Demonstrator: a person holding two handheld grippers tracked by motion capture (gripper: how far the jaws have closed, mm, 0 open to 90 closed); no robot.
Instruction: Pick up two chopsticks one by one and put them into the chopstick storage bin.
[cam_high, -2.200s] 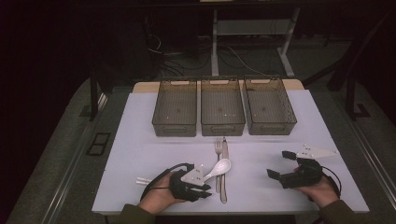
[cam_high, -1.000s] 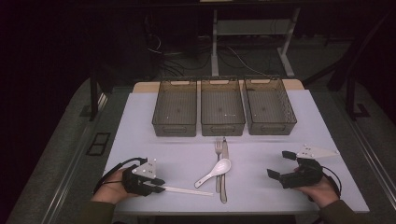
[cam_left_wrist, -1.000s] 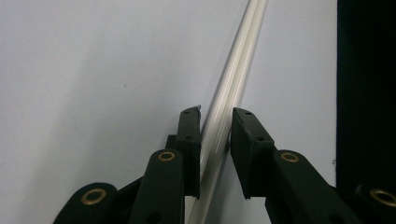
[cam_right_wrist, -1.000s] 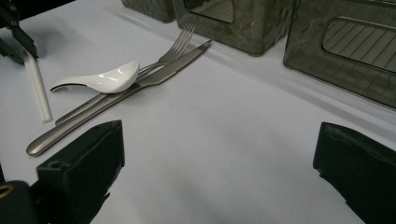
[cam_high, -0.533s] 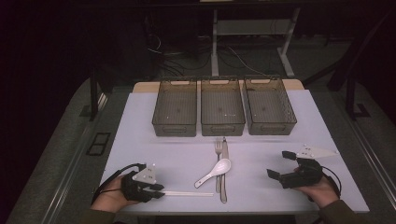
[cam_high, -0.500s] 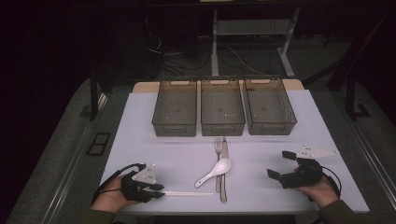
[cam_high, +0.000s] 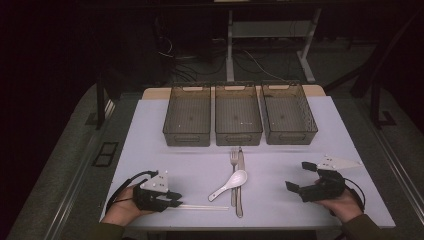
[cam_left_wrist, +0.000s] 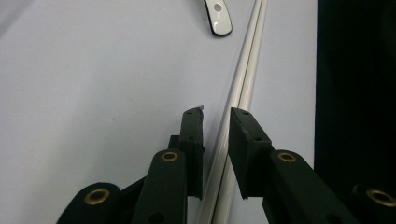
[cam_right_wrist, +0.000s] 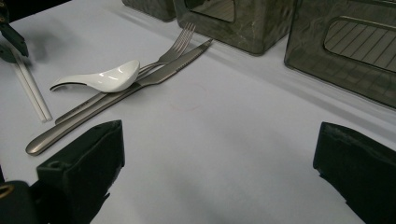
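A pair of white chopsticks lies near the table's front edge and runs between the jaws of my left gripper. The jaws have just been closing, and both pads sit against the chopsticks. A white spoon rests across a metal fork and knife in the middle of the table. My right gripper rests at the front right, open wide with bare table between its jaws.
Three empty dark wire bins stand side by side at the back of the white table. The table's front edge runs just behind both hands.
My left gripper drew back to the left from beside the spoon, and the chopsticks now show ahead of it. Over the last second neither hand has moved.
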